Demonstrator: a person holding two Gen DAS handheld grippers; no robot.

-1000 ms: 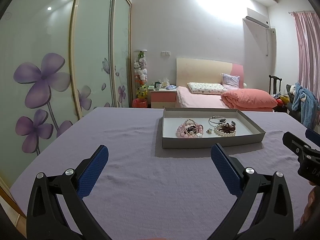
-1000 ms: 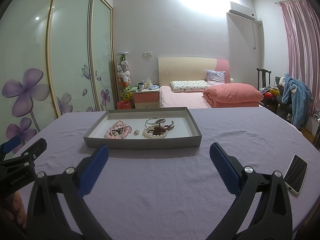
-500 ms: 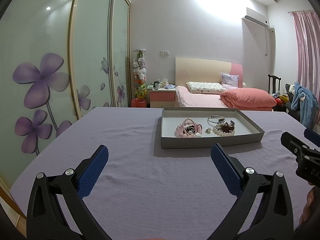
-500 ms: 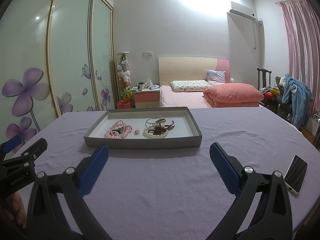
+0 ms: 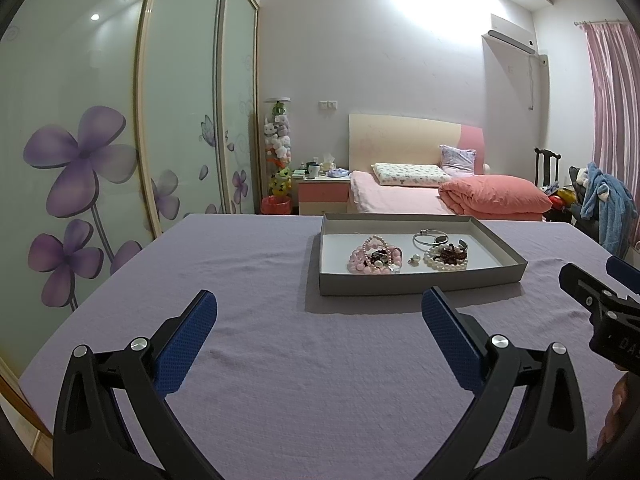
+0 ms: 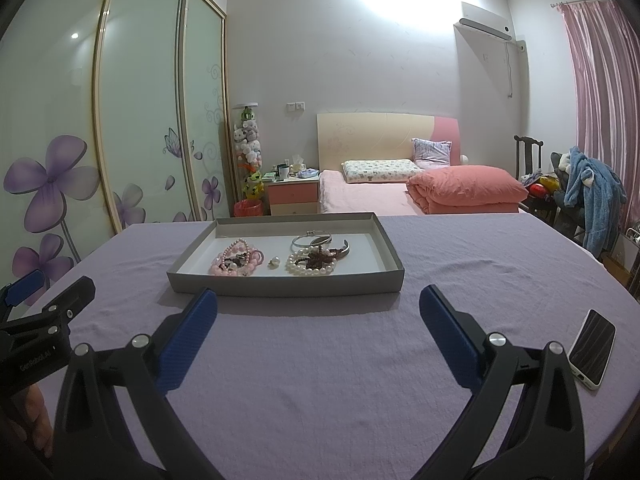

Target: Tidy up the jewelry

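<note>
grey tray (image 5: 420,282) of jewelry (image 5: 374,258) sits slightly nearer than before; left gripper (image 5: 320,326) and right gripper (image 6: 318,326) fingers remain spread, empty.

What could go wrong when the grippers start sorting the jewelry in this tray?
1. The pink bead bracelets lie heaped together, so lifting one may drag others.
2. The small pearl earring looks hard for wide fingers to pinch.
3. The phone lies near the table edge; the right gripper could knock it.
</note>
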